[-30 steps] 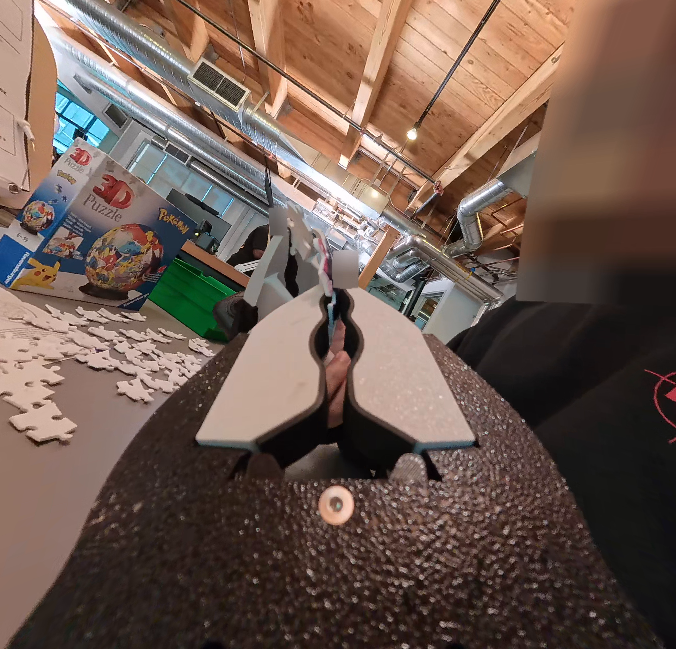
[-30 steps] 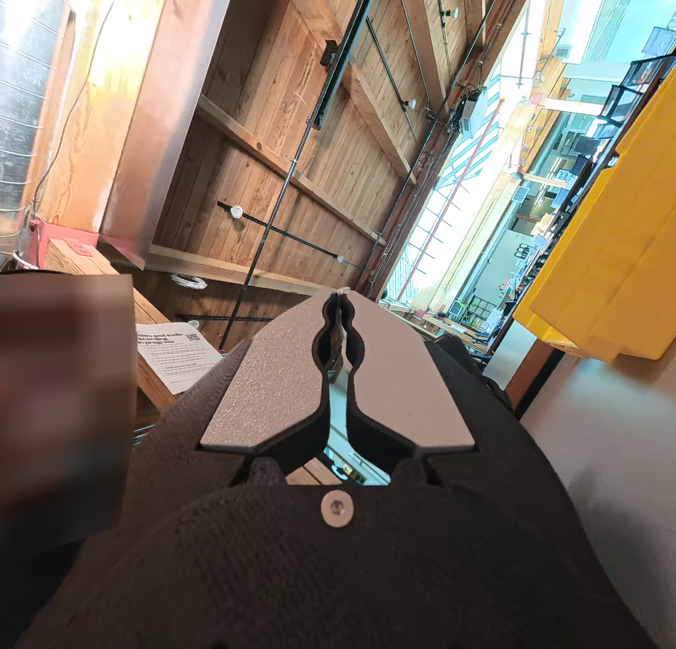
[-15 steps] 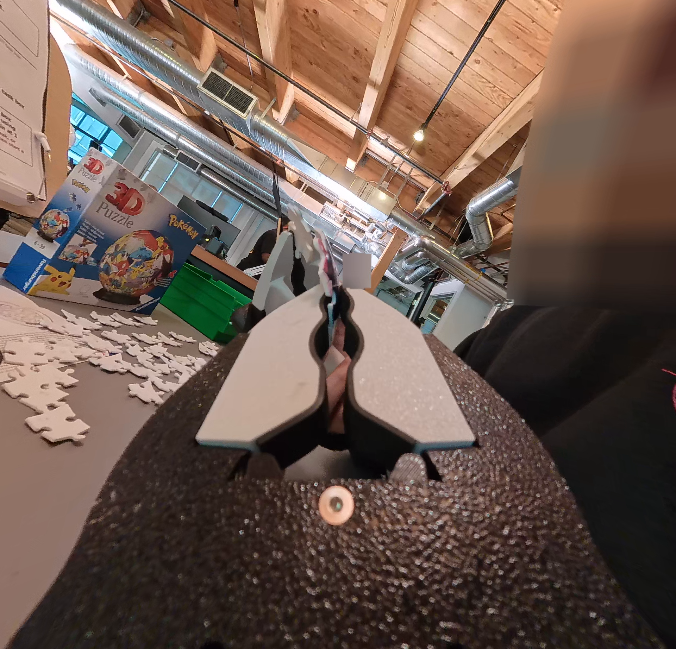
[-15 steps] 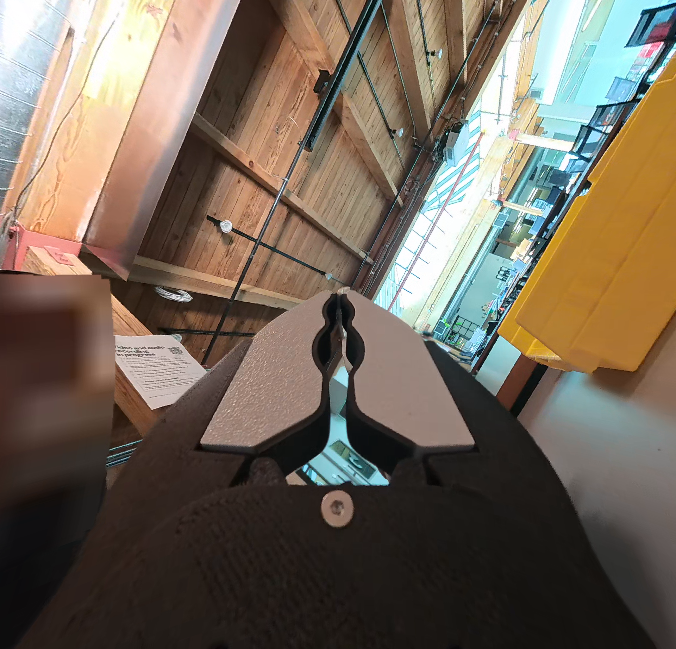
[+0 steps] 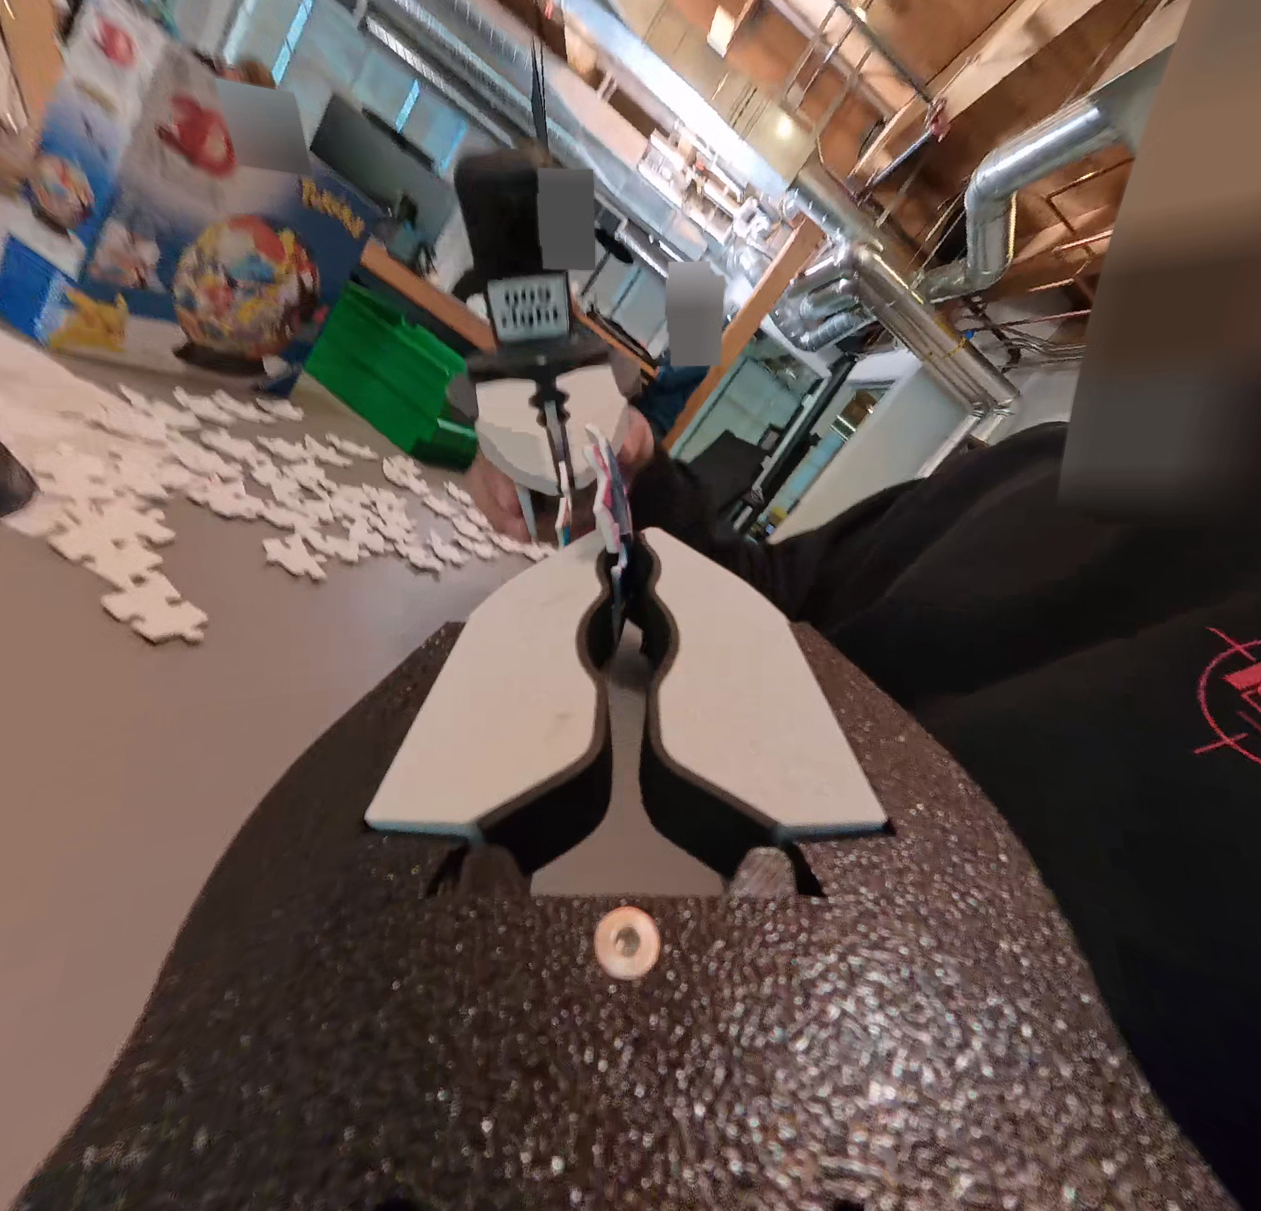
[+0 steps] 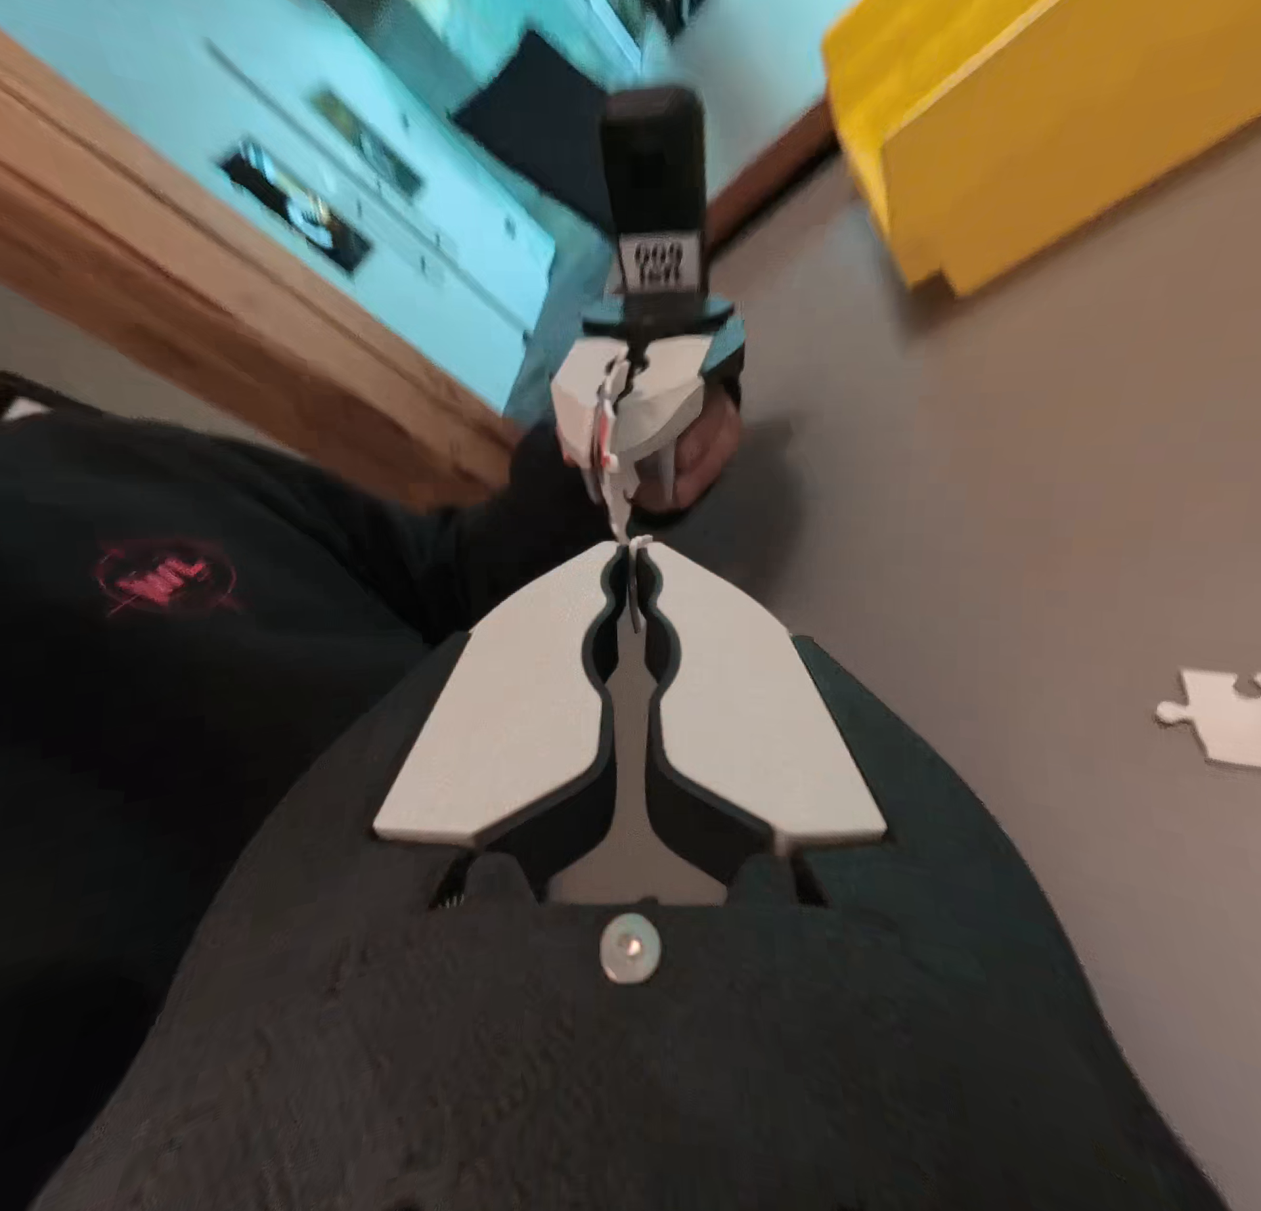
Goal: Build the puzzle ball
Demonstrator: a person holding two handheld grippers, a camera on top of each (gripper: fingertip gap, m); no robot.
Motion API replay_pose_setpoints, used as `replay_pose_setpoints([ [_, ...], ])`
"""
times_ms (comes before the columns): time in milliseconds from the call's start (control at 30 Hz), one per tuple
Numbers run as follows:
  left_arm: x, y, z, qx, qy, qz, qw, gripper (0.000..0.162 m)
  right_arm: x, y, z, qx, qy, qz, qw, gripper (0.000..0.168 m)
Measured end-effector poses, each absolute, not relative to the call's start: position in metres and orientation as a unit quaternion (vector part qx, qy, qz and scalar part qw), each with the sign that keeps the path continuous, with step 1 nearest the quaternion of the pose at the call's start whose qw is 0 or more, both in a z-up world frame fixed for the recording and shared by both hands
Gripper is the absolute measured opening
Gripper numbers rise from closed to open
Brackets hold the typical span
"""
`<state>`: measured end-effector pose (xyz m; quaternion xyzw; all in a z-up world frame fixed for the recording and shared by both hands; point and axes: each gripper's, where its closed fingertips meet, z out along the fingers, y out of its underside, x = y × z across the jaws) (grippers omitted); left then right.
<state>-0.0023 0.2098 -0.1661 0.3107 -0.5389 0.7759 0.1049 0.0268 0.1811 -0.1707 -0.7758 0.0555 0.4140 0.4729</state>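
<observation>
Grey tabletop [image 5: 170, 735]: it carried a loose scatter of white puzzle pieces [image 5: 225, 475], backs up, spread toward the far left in the left wrist view.
Left gripper [image 5: 622, 554]: its two pale fingers were pressed together on a puzzle piece assembly [image 5: 612, 489] with a pink and blue printed face, which stood edge-on above the tips.
Right gripper [image 6: 631, 550]: its fingers were closed on a thin single puzzle piece [image 6: 636, 584], seen edge-on between the tips.
Meeting point: the two grippers faced each other tip to tip above the table, the held pieces just beside one another; whether they touched could not be told through the blur.
Far view of the right gripper [image 5: 554, 455]: it showed beyond the left one, black camera housing on top, a hand behind it.
Far view of the left gripper [image 6: 624, 428]: it showed beyond the right one, gripped by a hand [image 6: 703, 455].
Puzzle box [image 5: 184, 243]: blue, with a picture of the finished ball, it stood at the table's far left edge behind the pieces.
Green bins [image 5: 382, 373]: stacked just right of the box.
Yellow bin [image 6: 1044, 107]: it sat at the upper right of the right wrist view, well apart from the grippers.
Stray white piece [image 6: 1221, 721]: it lay alone on the table at the right edge.
In the way: a person's black sleeve and torso [image 5: 1023, 598] filled the side beside both grippers.
</observation>
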Motion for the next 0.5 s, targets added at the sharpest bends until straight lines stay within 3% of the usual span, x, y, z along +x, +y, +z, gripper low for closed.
replay_pose_setpoints([
  [200, -0.011, 0.193, -0.184, 0.310, -0.573, 0.739, 0.174, 0.001, 0.013, 0.169, -0.172, -0.799, -0.007, 0.511, 0.318, 0.003],
  [500, -0.019, 0.188, -0.188, 0.300, -0.582, 0.728, 0.205, 0.001, 0.005, 0.169, -0.181, -0.815, -0.042, 0.539, 0.207, 0.003],
])
